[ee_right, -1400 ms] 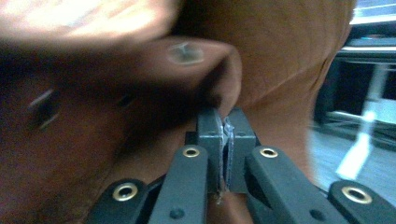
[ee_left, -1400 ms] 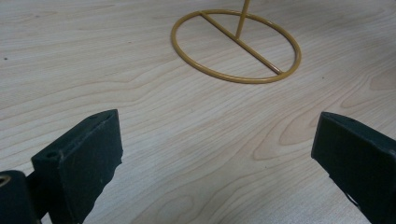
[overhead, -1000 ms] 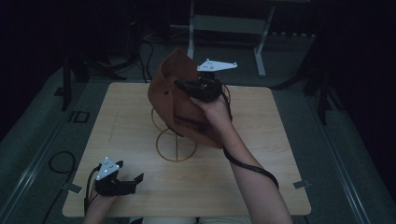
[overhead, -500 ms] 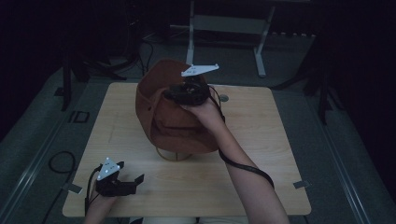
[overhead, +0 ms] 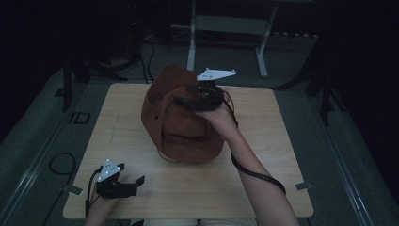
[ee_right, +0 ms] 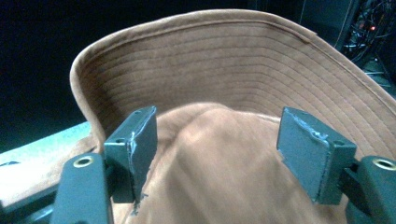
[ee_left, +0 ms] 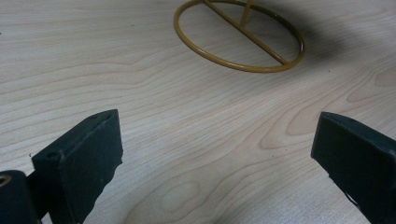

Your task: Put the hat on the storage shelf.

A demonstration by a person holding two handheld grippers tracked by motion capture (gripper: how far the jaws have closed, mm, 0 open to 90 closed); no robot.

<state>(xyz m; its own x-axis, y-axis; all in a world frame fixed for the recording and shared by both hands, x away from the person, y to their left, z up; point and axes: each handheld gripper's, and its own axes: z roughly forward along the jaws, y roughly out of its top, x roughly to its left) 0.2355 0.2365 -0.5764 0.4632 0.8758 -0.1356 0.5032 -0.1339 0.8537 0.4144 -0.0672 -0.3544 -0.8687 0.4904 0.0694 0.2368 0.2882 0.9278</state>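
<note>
A brown brimmed hat (overhead: 179, 129) sits on a gold wire stand whose base ring (ee_left: 240, 39) rests on the wooden table (overhead: 282, 155). My right gripper (overhead: 184, 100) hovers at the hat's top, pointing left. Its jaws have just been opening and now stand apart. In the right gripper view the hat's crown (ee_right: 210, 177) bulges between the right gripper's (ee_right: 217, 140) pads without being pressed, and the brim (ee_right: 210, 60) curls up behind. My left gripper (overhead: 134, 182) rests at the table's near left corner, open, with bare wood between the left gripper's (ee_left: 215, 140) jaws.
Beyond the table's far edge stands a metal frame (overhead: 226, 28) on the floor. Cables (overhead: 59, 162) lie on the floor at the left. A black strap (overhead: 256, 172) hangs from the right wrist over the table.
The hat went from held tilted beside the stand to draped over it, hiding most of the wire. The right gripper's jaws parted and let go of it. The left gripper stayed still.
</note>
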